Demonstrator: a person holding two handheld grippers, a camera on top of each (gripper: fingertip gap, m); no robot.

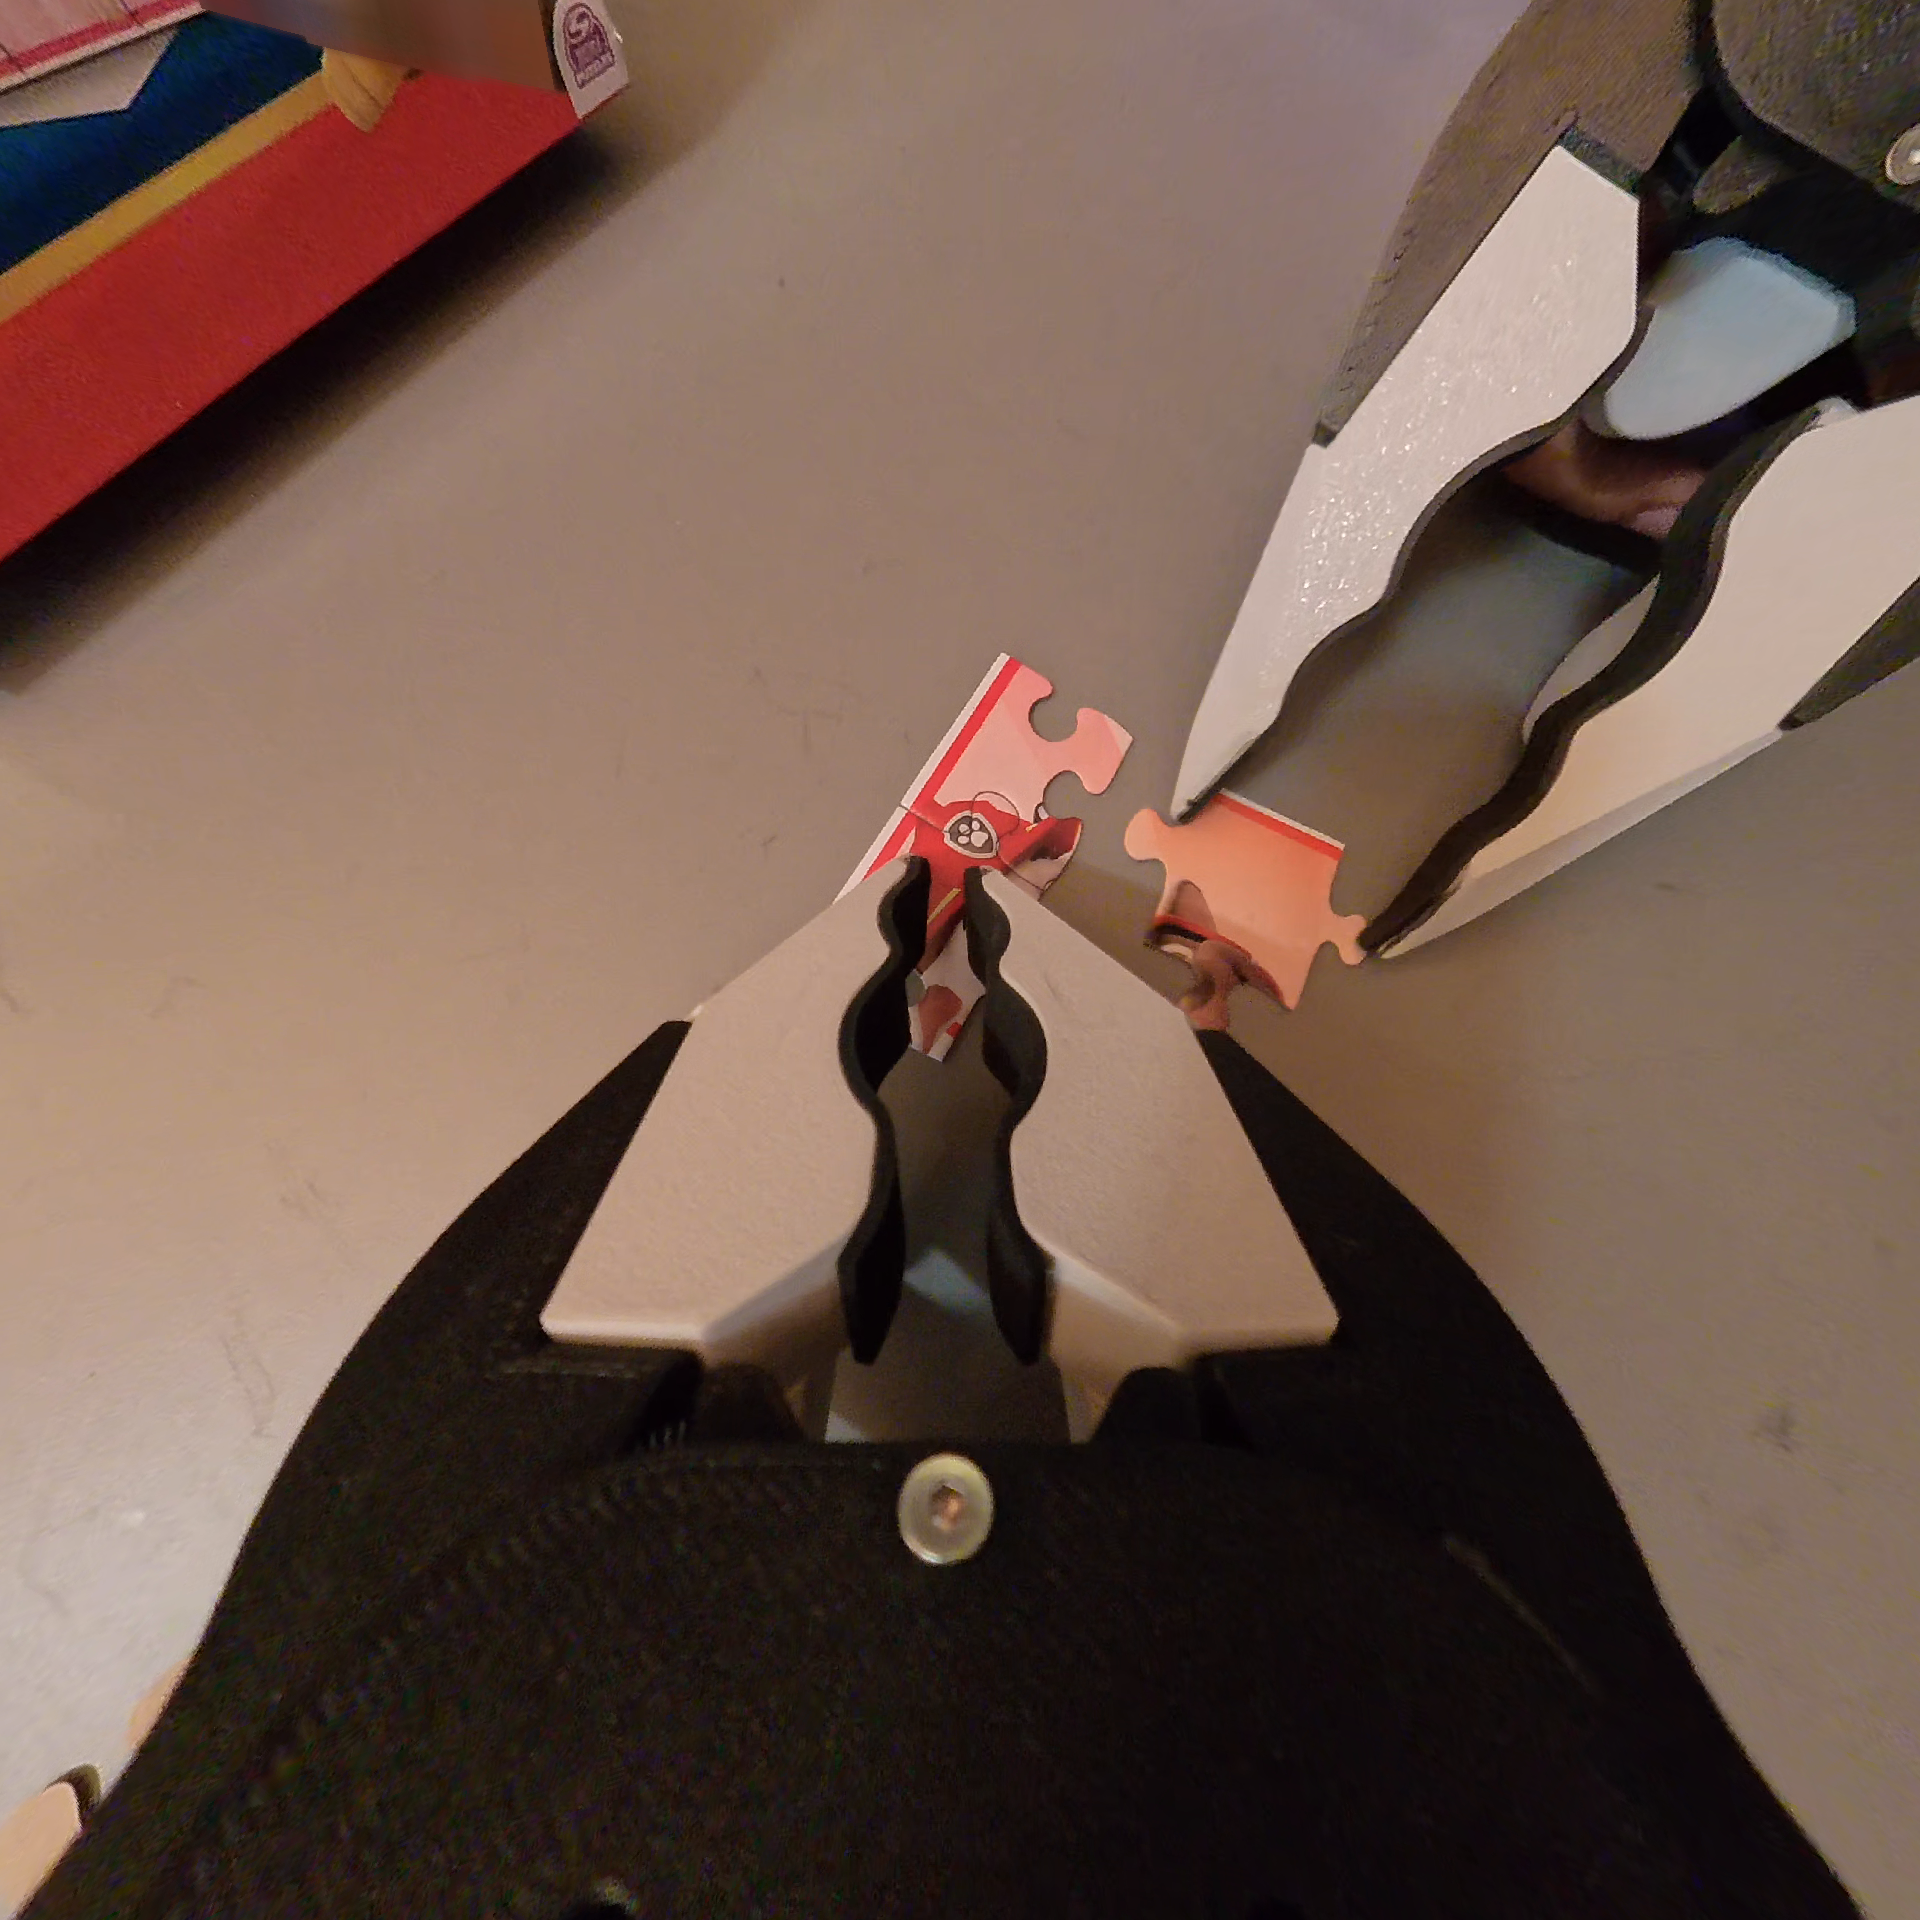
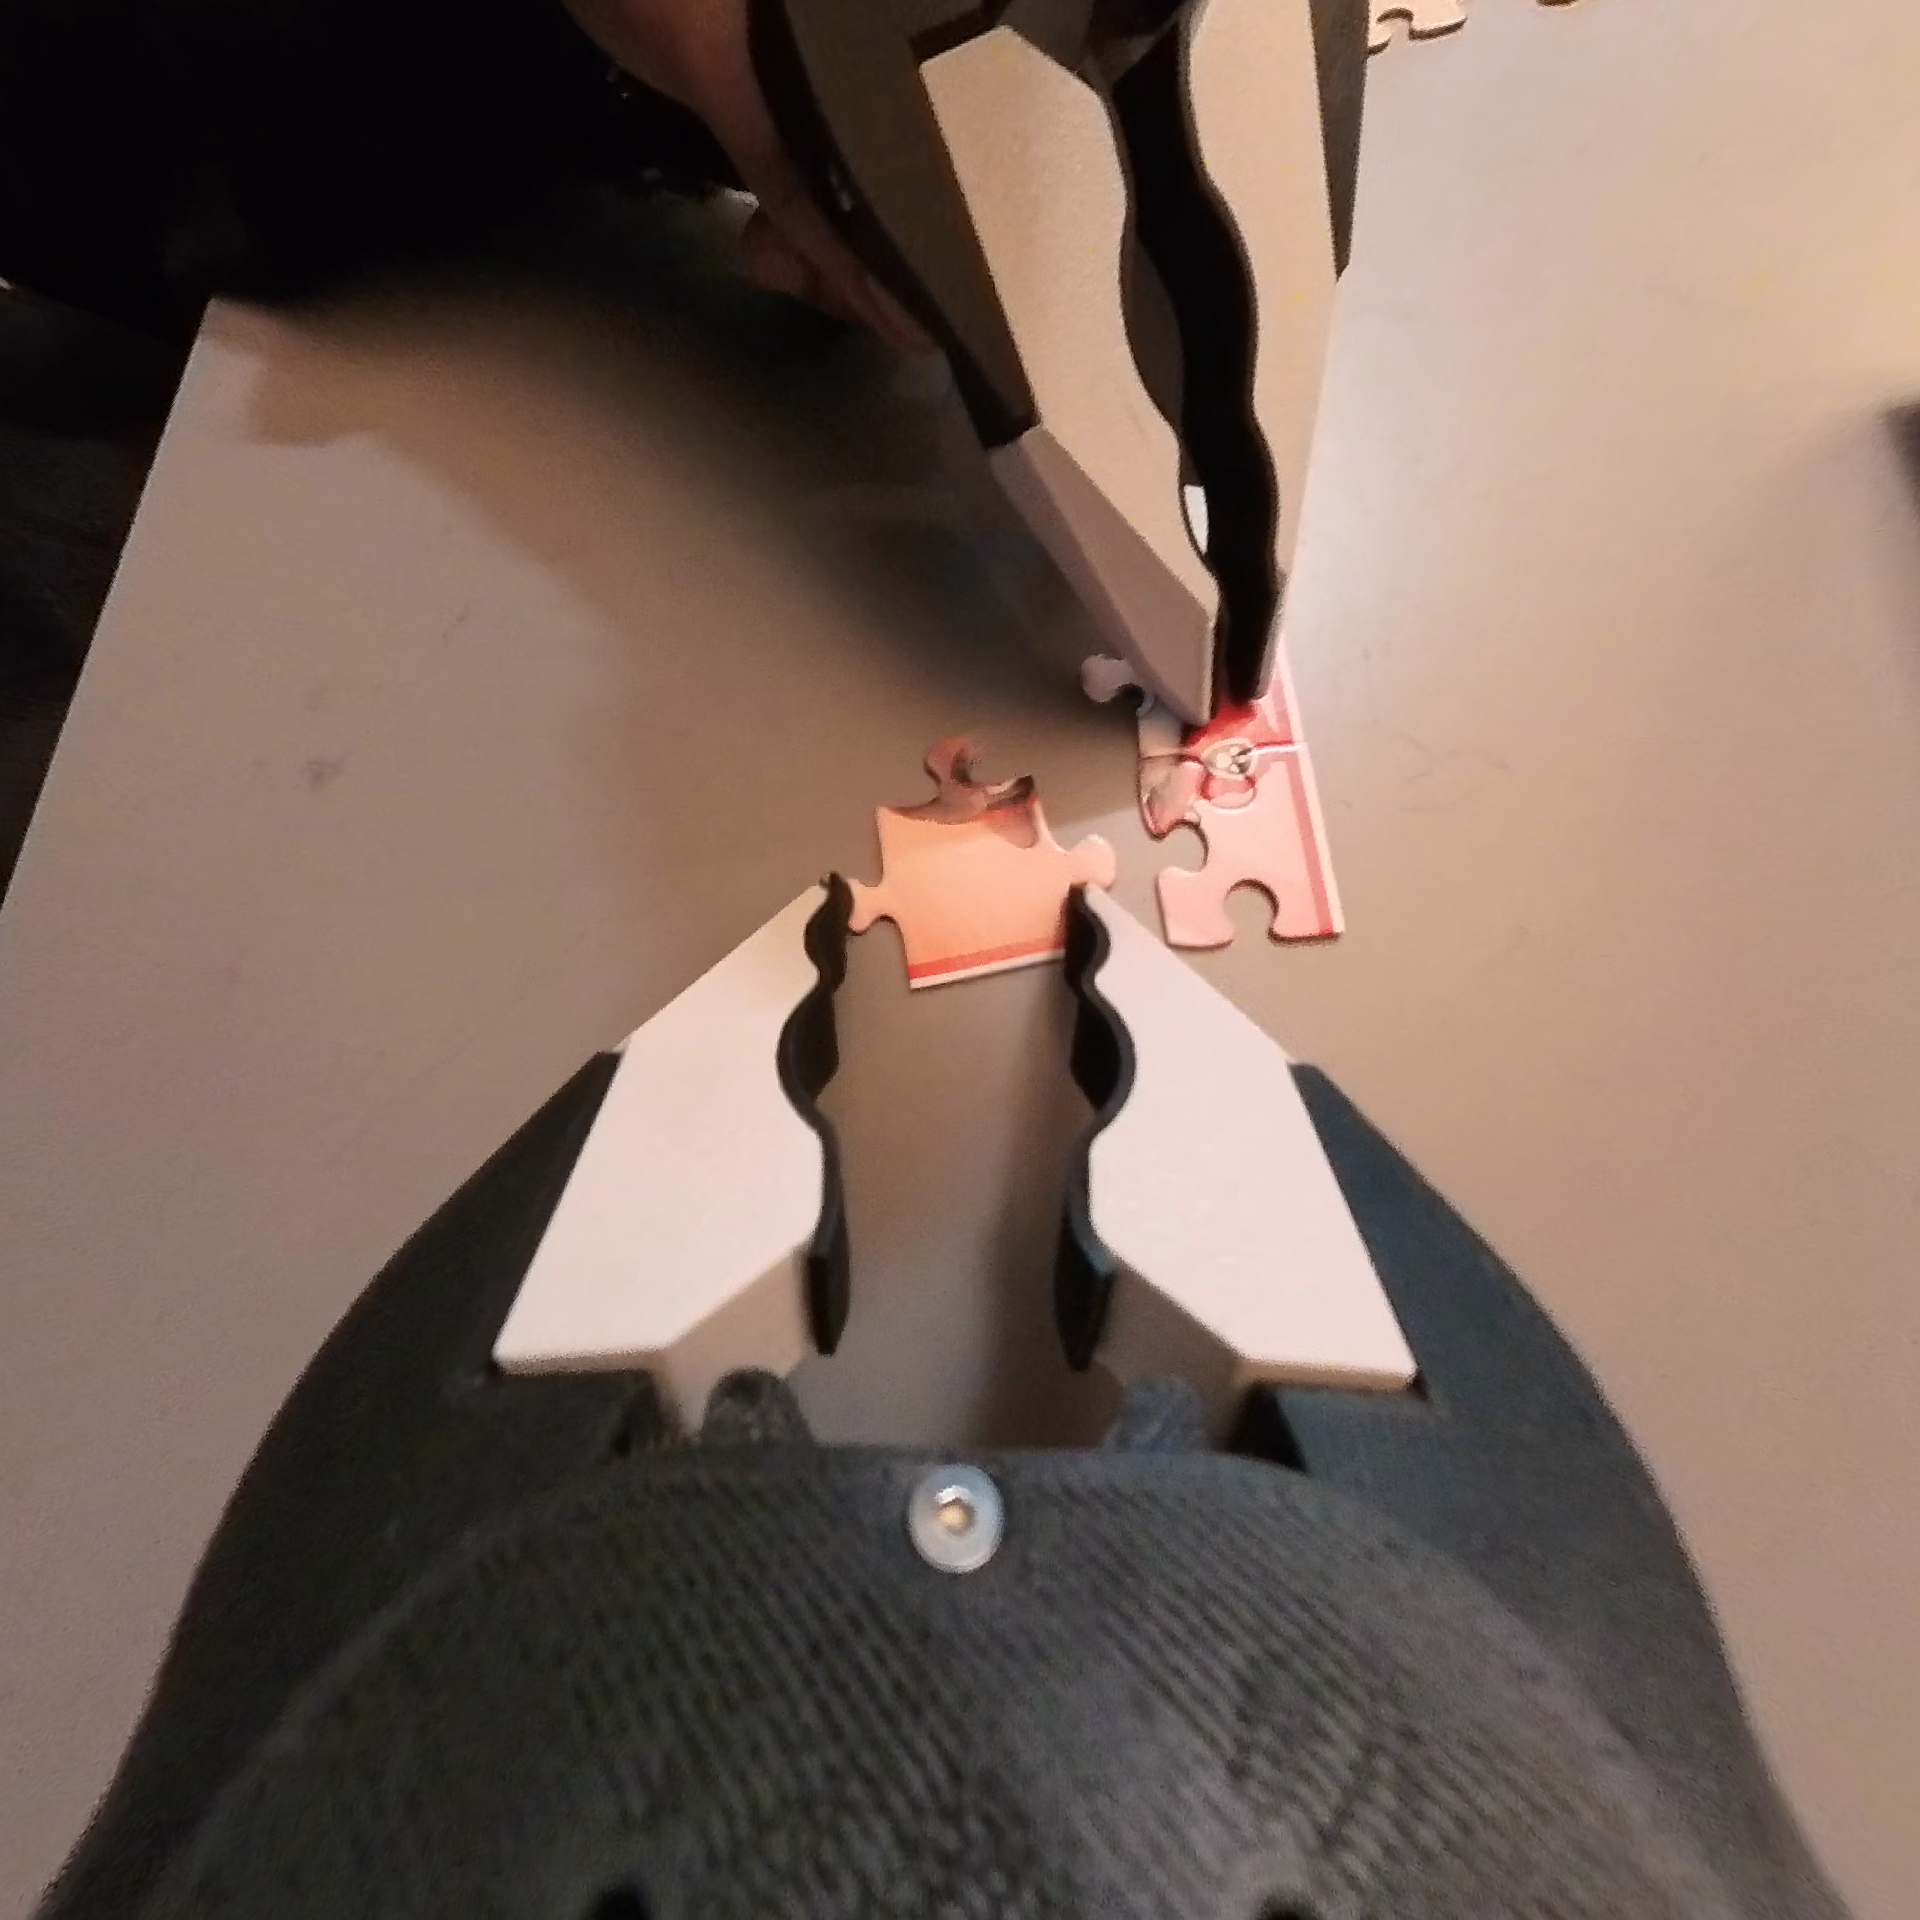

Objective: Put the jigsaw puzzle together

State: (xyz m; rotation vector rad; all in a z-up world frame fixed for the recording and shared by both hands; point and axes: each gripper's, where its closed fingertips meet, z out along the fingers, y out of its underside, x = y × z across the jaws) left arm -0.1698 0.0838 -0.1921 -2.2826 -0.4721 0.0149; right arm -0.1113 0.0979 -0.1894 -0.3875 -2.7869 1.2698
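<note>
Two grippers at puzzle pieces on a beige tabletop

The left gripper [image 1: 945, 883] slants down with its jaws nearly together, tips on the joined red-and-pink pieces [image 1: 1003, 790]; whether it pinches them or only presses down is unclear. The right gripper [image 2: 951, 904], jaws spread, has both pads against the sides of a single orange-pink piece [image 2: 971, 894] lying flat just beside the joined pair. A hand [image 2: 821, 249] behind the left gripper is mostly in shadow. A red and blue box [image 1: 208, 312], cut off, lies on the table [image 1: 520, 727] farther back
</note>
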